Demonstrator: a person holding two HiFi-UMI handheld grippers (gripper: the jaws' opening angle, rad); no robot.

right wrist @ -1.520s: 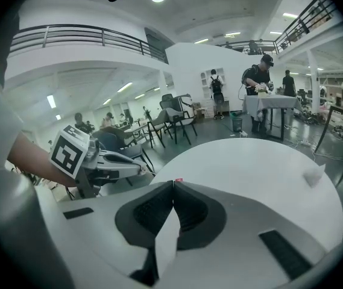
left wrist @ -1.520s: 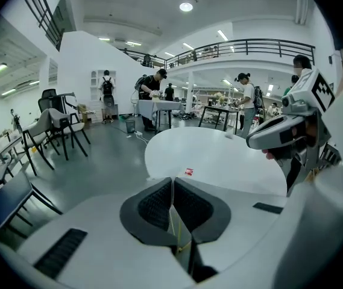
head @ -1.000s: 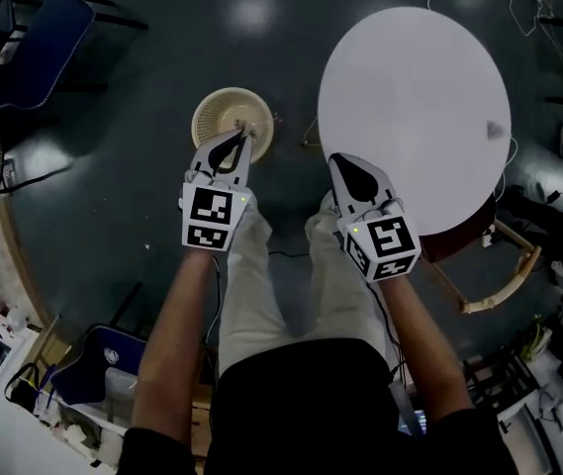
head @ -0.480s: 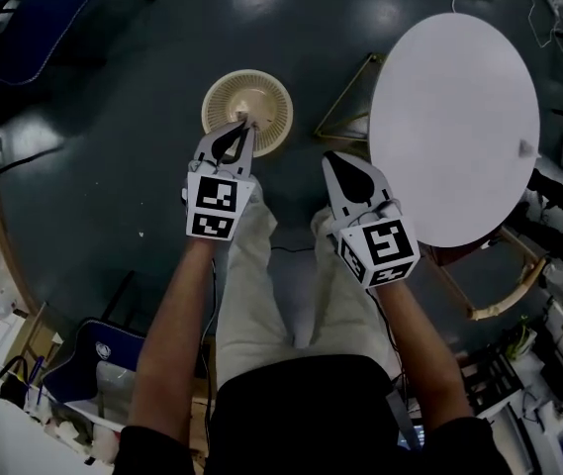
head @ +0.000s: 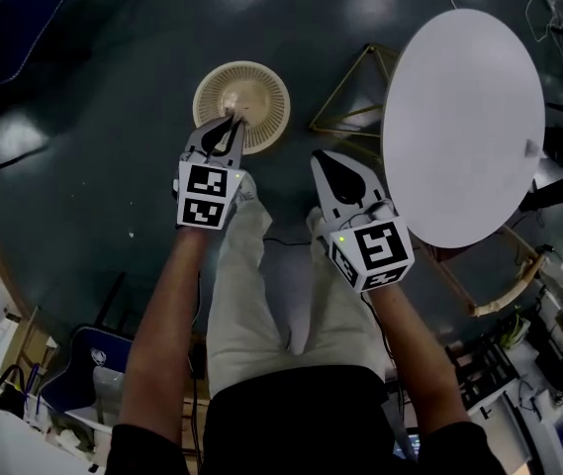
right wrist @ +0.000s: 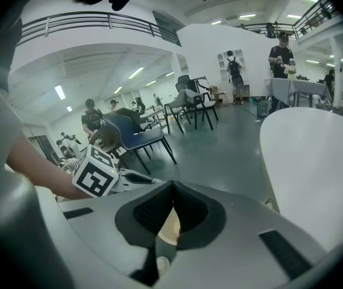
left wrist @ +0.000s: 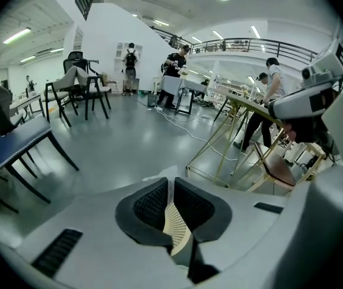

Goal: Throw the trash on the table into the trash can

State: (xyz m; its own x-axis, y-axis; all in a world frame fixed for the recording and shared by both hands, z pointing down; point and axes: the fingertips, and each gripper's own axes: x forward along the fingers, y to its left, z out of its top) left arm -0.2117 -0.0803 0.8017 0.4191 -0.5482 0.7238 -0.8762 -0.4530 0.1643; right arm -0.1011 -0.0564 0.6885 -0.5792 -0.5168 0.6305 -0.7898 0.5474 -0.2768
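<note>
Beige trash can (head: 269, 95), one; white table (head: 464, 127), one; left gripper (head: 230, 122), right gripper (head: 323, 158): two.

Looks along the right gripper (right wrist: 172, 188), jaws pressed together with nothing clamped. Shows a pale beige patch (right wrist: 170, 226) through the gap beneath them, too small to identify. Takes in the left gripper (right wrist: 144, 178) at lower left, marker cube turned toward the lens, on a bare forearm (right wrist: 32, 161). Catches the round white desk (right wrist: 316, 173) at right. Behind, finds a blue chair (right wrist: 136, 132) on grey floor (right wrist: 219, 143), dark chairs (right wrist: 192, 101) beyond, several people (right wrist: 281, 56) standing far off.
</note>
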